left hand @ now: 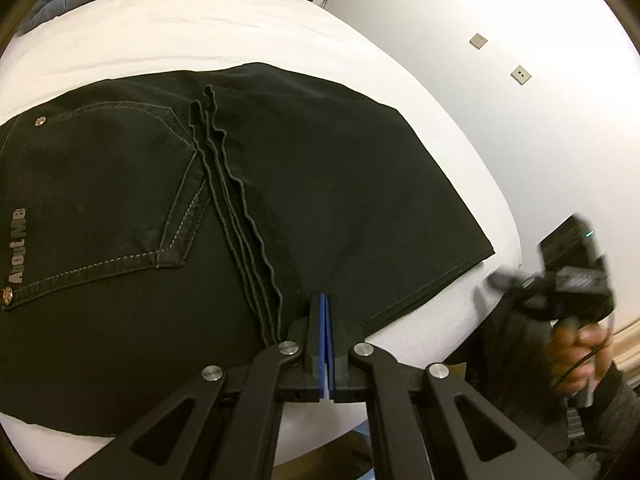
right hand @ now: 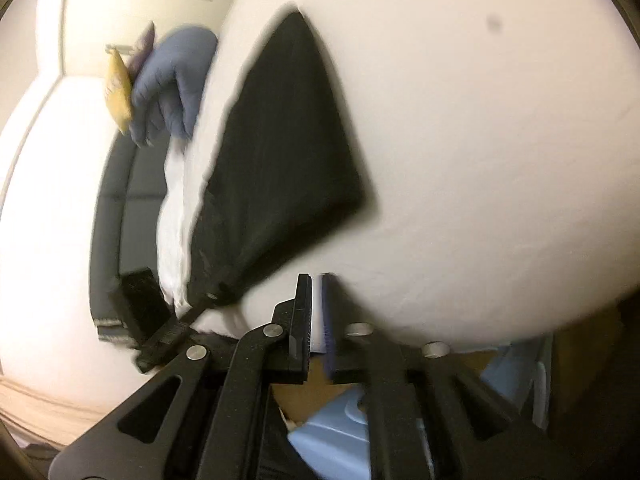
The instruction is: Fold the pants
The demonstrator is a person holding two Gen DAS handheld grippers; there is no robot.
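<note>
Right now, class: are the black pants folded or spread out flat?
Folded. The black pants form a compact block on the white bed, with several stacked hem edges lying across the top.

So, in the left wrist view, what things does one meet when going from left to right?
"About Me" label → back pocket → stacked wavy hems → left claw, closed → white bed → right claw, blurred → wall plates.
</note>
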